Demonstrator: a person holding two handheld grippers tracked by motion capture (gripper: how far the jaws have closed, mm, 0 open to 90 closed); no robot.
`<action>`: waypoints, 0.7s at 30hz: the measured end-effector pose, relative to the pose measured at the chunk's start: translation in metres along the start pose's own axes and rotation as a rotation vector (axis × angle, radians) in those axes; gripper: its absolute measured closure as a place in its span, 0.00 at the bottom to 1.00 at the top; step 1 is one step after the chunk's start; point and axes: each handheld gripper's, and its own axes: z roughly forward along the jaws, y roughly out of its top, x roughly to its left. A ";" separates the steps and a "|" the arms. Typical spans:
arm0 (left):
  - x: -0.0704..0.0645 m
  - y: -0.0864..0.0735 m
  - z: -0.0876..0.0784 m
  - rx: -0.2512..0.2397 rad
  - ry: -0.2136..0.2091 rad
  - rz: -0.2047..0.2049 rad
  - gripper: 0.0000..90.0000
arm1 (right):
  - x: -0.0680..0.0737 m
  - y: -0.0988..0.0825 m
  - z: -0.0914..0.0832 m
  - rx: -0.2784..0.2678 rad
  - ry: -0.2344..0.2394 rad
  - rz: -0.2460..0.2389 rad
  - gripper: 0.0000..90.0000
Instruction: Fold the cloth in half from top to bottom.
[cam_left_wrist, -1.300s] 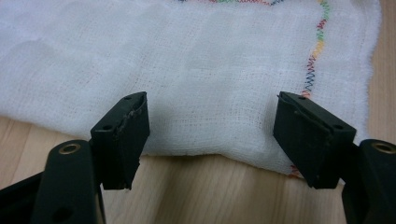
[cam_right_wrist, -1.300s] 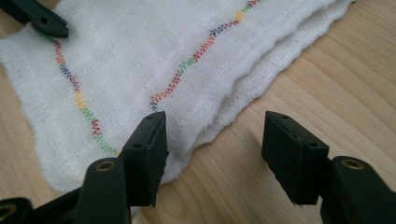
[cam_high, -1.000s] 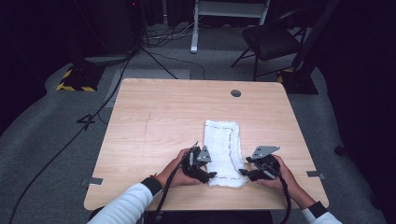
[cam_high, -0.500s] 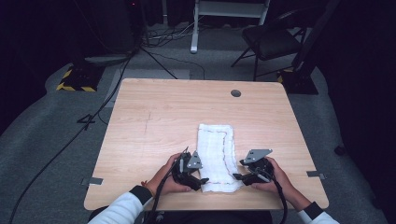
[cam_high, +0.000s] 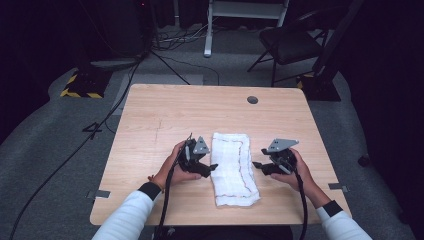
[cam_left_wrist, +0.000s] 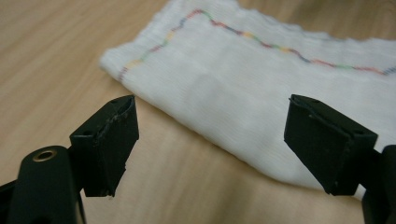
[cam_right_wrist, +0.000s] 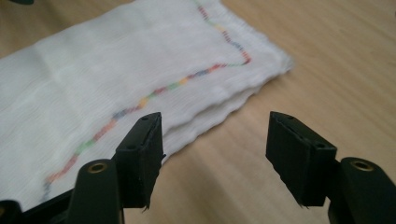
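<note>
Near the surface's (cam_high: 150, 115) front edge, the left gripper (cam_high: 209, 169) and right gripper (cam_high: 258, 165), both released after their jaws had just been opening, flanked a folded white cloth (cam_high: 232, 167) lying flat between them; folding appeared largely done.

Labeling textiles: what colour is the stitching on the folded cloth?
Multicoloured stitched line on a white cloth; clearest in the right gripper view.

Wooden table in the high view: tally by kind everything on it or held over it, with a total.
Folded white cloth with a multicoloured stitched line: 1
Black two-jaw gripper, both open: 2, left gripper and right gripper
Round dark grommet in the wooden table: 1
Total: 4
</note>
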 end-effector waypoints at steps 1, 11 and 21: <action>0.005 0.003 0.003 0.005 0.010 -0.006 0.20 | -0.005 0.004 0.002 -0.011 -0.001 0.009 0.41; 0.048 0.029 0.054 0.031 0.046 -0.087 0.22 | -0.038 0.037 0.050 -0.015 -0.021 0.043 0.43; 0.069 0.030 0.091 0.088 0.064 -0.177 0.21 | -0.064 0.044 0.093 0.034 -0.024 0.154 0.42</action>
